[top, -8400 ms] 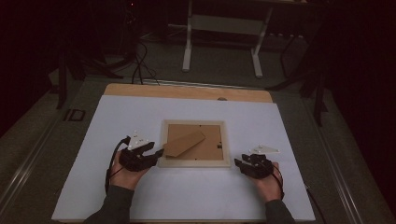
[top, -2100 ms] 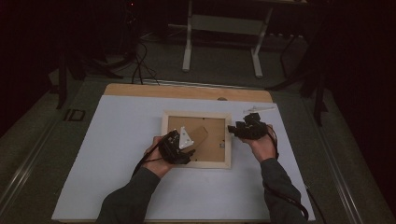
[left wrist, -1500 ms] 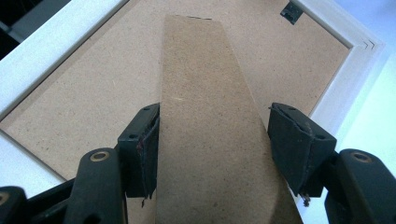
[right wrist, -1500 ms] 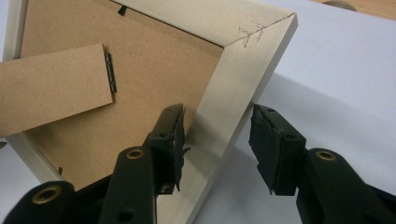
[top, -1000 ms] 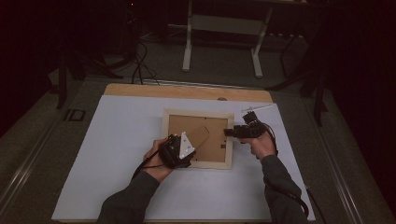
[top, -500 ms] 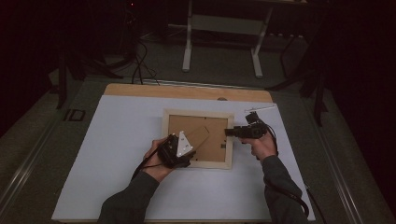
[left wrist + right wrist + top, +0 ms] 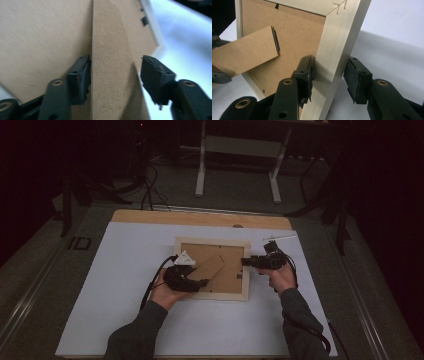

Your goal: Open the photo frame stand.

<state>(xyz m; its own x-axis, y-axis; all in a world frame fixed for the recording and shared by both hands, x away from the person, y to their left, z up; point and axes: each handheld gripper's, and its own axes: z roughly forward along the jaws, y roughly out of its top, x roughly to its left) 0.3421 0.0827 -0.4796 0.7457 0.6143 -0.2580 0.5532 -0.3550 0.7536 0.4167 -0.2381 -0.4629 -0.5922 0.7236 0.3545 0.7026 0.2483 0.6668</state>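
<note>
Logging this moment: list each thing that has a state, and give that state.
Picture frame: face down on the table, backing board up.
Stand flap: swung out from the backing, between the left jaws.
Left gripper: jaws just closing around the flap.
Right gripper: straddles the frame's side rail.

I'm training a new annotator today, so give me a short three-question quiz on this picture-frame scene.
1. True or false: the picture frame lies with its brown backing board facing up.
2. Which part sits between the left gripper fingers? A) the frame's pale rim B) the easel stand flap C) a cable
3. What does the right gripper straddle?

Key
1. True: the backing and the stand face the high view.
2. B. The flap passes between the fingers; one finger is at its edge, the other stands apart.
3. The frame's pale rim, at the right-hand side of the frame in the high view.
</note>
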